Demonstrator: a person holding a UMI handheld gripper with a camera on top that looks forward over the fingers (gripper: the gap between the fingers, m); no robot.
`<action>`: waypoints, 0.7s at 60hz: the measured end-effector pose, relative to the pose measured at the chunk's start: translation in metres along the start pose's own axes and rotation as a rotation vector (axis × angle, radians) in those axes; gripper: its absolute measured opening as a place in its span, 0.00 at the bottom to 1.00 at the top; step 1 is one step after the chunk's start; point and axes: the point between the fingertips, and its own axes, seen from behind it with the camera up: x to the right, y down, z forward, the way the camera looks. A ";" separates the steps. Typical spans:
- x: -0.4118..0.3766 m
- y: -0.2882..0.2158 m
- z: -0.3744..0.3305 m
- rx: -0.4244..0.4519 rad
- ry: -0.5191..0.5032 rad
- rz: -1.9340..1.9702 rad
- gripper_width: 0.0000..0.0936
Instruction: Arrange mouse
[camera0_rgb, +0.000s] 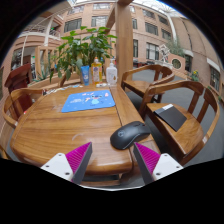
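The gripper (112, 160) hangs wide open, holding nothing. The mouse (129, 135) lies on the desk (50, 130) just ahead of the fingers, toward the right one, near the desk's edge. Shift right to centre it, then descend and close across its sides.

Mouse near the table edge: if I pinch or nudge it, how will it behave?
The mouse looks rigid and probably light. Its rounded, glossy shell may slip between the pads, so grip its sides. It lies flat on the table, so a nudge should slide it. The gripper is open.
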 end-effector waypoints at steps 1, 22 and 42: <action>0.003 -0.002 0.004 0.001 0.006 0.007 0.91; 0.031 -0.033 0.065 0.001 0.074 0.050 0.91; 0.037 -0.061 0.114 0.004 0.121 0.088 0.91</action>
